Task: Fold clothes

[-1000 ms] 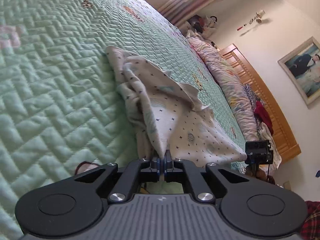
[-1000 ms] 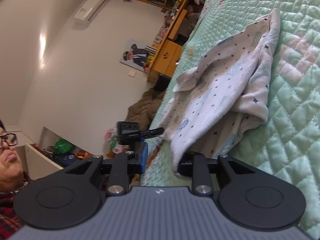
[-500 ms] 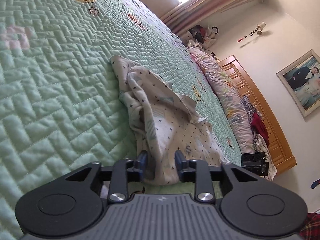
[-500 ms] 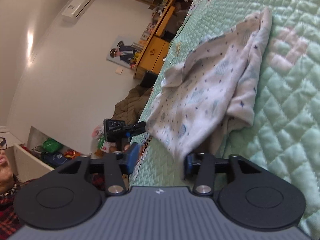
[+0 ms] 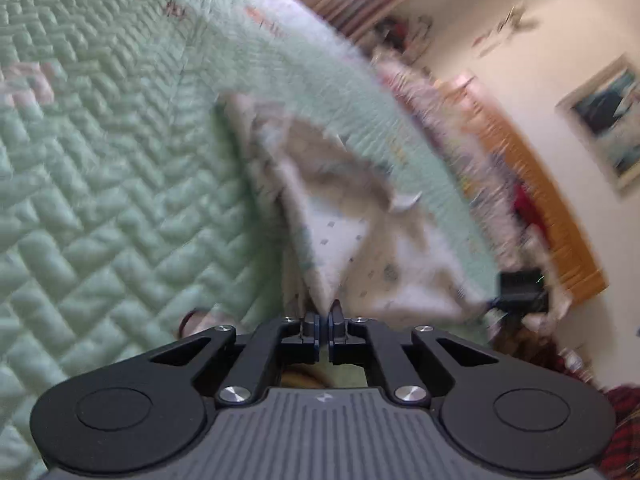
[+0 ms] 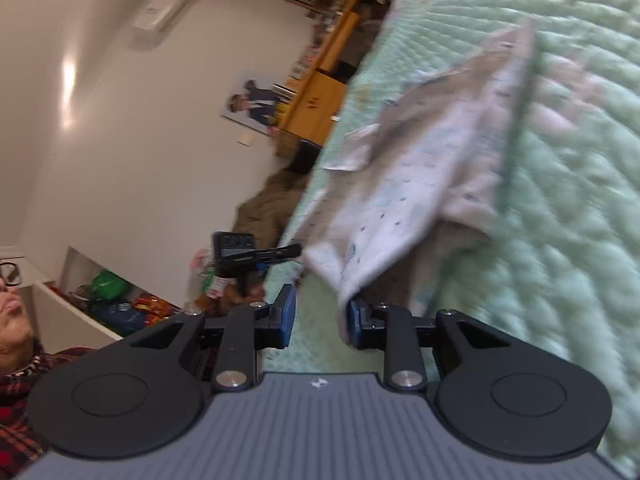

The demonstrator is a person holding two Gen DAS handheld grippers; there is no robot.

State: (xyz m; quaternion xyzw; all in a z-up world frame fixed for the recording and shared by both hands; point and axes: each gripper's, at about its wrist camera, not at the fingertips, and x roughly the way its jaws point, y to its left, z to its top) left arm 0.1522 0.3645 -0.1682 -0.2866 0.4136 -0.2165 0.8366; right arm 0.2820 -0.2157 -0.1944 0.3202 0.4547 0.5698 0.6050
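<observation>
1. Half a second ago the left gripper (image 5: 323, 316) stood apart around the fabric; now it is clenched on an edge of the star-print garment (image 5: 352, 248), as it was a second ago, and the cloth rises from the pinch in a taut ridge. Both views are smeared compared with the sharper earlier ones.
2. Far left in the right wrist view, the person in a red plaid top (image 6: 16, 408) stands at the bedside; the left tool shows there as a dark block beyond the bed's edge.
3. The right gripper (image 6: 320, 316) is closing from its wider spread of half a second ago. The garment's corner (image 6: 348, 280) hangs against the right-hand blue pad (image 6: 354, 322), while the left-hand pad is clear of it, so this side does not hold the cloth yet.
4. The garment lies crumpled on the green quilted bedspread (image 5: 100, 200) near the bed's edge, its near hem lifted, a sleeve (image 6: 352, 148) sticking out and the far end resting on the quilt.
5. The step in hand looks like securing both near corners before spreading. It would go best if the right pads close fully on the hem with only one layer between them, then both hands pull apart evenly and keep low, so the far end drags flat rather than bunching.
</observation>
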